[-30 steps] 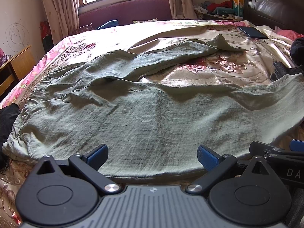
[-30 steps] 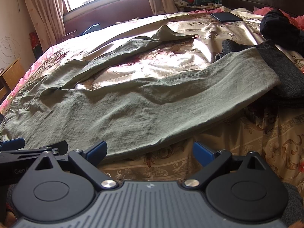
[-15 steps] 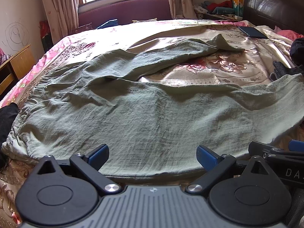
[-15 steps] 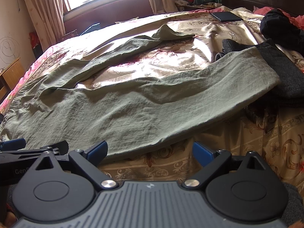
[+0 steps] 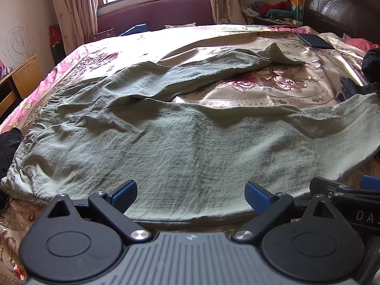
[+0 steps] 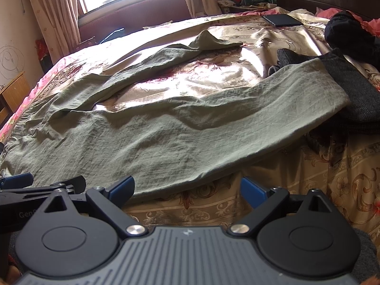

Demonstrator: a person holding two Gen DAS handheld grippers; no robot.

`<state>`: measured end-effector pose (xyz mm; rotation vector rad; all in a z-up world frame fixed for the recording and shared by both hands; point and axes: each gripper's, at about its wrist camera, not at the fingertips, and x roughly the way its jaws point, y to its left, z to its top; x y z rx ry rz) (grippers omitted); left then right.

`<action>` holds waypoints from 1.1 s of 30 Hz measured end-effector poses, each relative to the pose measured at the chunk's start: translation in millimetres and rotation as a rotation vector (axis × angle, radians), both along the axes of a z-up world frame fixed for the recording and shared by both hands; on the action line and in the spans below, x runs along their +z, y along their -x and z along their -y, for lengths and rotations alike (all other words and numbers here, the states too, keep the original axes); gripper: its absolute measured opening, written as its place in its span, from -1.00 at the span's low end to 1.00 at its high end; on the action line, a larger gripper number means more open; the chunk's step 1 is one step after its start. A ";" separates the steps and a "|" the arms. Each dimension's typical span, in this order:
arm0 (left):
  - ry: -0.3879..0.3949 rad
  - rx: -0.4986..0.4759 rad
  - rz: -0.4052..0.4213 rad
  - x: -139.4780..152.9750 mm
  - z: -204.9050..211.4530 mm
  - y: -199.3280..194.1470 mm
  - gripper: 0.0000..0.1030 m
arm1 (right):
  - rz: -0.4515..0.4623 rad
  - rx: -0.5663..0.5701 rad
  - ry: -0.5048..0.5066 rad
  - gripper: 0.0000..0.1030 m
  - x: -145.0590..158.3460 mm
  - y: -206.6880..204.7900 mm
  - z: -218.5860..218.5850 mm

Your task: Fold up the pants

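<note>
Olive-green pants (image 5: 180, 147) lie spread across the floral bedspread, waistband at the left, one leg along the near edge and the other angled toward the far side. The same pants (image 6: 166, 128) fill the right wrist view, near leg ending at the right. My left gripper (image 5: 191, 193) stands open just above the near leg's front edge, nothing between its blue pads. My right gripper (image 6: 187, 188) is open too, over the near hem edge and bare bedspread, and shows at the lower right of the left wrist view (image 5: 346, 190).
A dark knitted garment (image 6: 351, 87) lies under the near leg's end at the right. A black bundle (image 6: 349, 30) and a dark flat tablet (image 6: 282, 20) rest near the headboard (image 5: 344, 4). A wooden desk (image 5: 21, 80) stands left of the bed.
Both grippers have stayed open and almost still; the view has crept slightly forward over the pants' near edge. The pants have not moved.
</note>
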<state>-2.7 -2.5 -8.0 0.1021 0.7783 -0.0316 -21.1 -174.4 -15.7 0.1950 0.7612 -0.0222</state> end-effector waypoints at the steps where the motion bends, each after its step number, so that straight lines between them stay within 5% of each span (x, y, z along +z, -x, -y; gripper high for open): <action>1: 0.002 0.001 -0.001 1.2 -0.2 -0.9 1.00 | 0.002 0.000 0.003 0.86 0.9 0.5 -0.5; 9: 0.047 -0.002 0.031 13.7 -6.3 1.1 1.00 | 0.033 0.005 0.042 0.81 28.2 1.7 -8.6; 16: 0.054 -0.011 0.106 36.4 -19.9 2.5 1.00 | 0.110 0.127 0.084 0.82 67.5 -22.2 -42.9; 21: 0.013 0.016 0.084 39.2 -47.1 -20.3 1.00 | 0.066 0.159 0.035 0.81 46.9 -52.4 -56.8; 27: -0.134 0.049 0.079 23.0 -90.7 -53.6 1.00 | 0.008 0.195 0.030 0.81 17.1 -84.1 -65.3; 33: -0.183 0.132 -0.059 -18.6 -154.7 -70.7 1.00 | -0.100 0.220 0.090 0.84 -16.4 -99.6 -71.5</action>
